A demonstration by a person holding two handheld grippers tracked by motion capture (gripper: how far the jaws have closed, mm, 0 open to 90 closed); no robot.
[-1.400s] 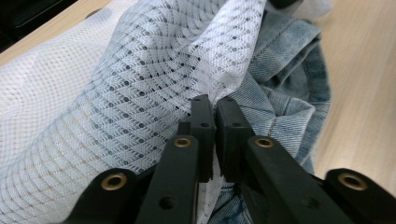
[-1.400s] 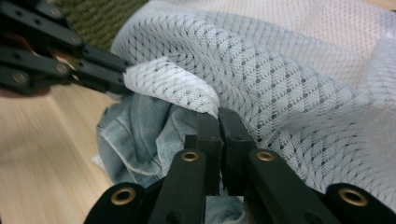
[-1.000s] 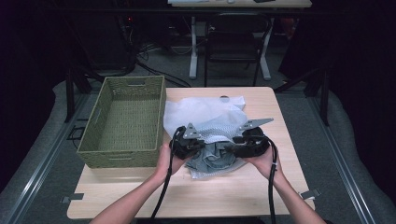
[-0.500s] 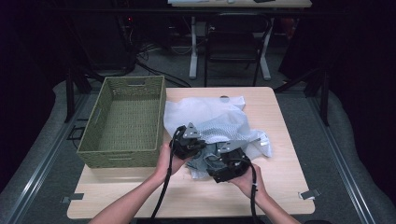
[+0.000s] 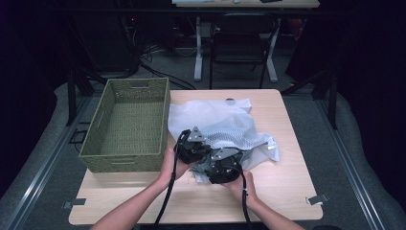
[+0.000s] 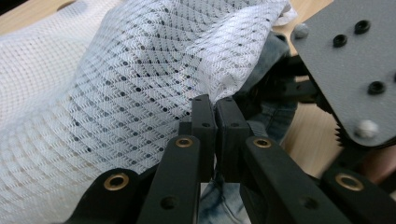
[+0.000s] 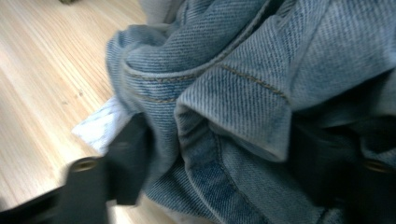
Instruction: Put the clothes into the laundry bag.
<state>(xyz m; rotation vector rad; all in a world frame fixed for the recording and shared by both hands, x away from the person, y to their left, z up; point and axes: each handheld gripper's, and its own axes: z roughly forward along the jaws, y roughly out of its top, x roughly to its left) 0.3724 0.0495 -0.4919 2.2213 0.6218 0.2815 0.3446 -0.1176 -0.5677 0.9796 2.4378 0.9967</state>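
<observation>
- Pinching the white mesh laundry bag (image 6: 116,84) with our left gripper (image 6: 215,116), jaws closed on its edge.
- Our right gripper (image 7: 215,158) holds its jaws open around the jeans (image 7: 243,93).
- Both lie mid-desk (image 5: 287,191), beside the wicker basket (image 5: 127,163).
</observation>
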